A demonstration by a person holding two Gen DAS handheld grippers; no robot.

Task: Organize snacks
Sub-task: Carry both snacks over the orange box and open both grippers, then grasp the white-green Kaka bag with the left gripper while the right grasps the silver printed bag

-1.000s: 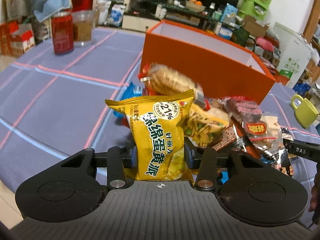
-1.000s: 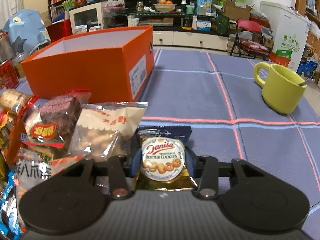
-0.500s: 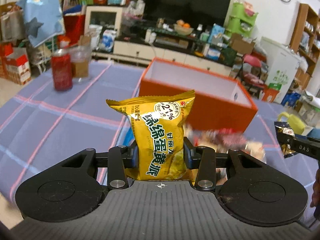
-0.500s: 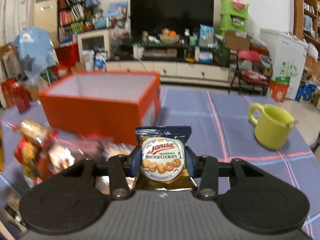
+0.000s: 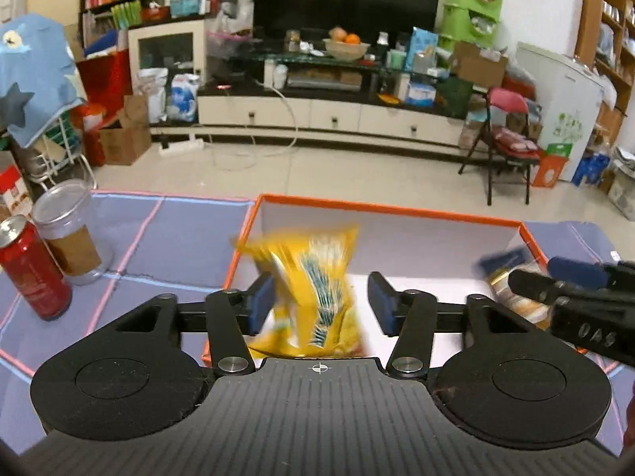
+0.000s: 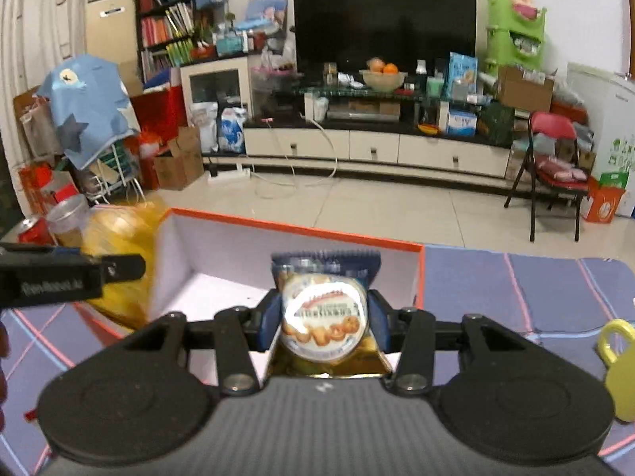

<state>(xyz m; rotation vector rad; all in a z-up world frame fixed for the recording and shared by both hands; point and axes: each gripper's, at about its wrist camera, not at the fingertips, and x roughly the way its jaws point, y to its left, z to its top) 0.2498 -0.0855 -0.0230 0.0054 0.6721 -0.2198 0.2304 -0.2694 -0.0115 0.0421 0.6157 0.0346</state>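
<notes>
- Dropping seems the step in hand: the left gripper (image 5: 319,305) has its jaws spread wide, and the yellow snack bag (image 5: 309,289), blurred, hangs loose between them over the orange box (image 5: 397,209).
- Right gripper (image 6: 323,319): jaws clenched on the butter cookie packet (image 6: 323,309), above the box's white floor.
- Best to release it only well inside the rim.
- Can (image 5: 29,265) and cup (image 5: 69,234) stand clear on the table (image 5: 174,238).

Bright room, fisheye-warped edges, motion-blurred packets
</notes>
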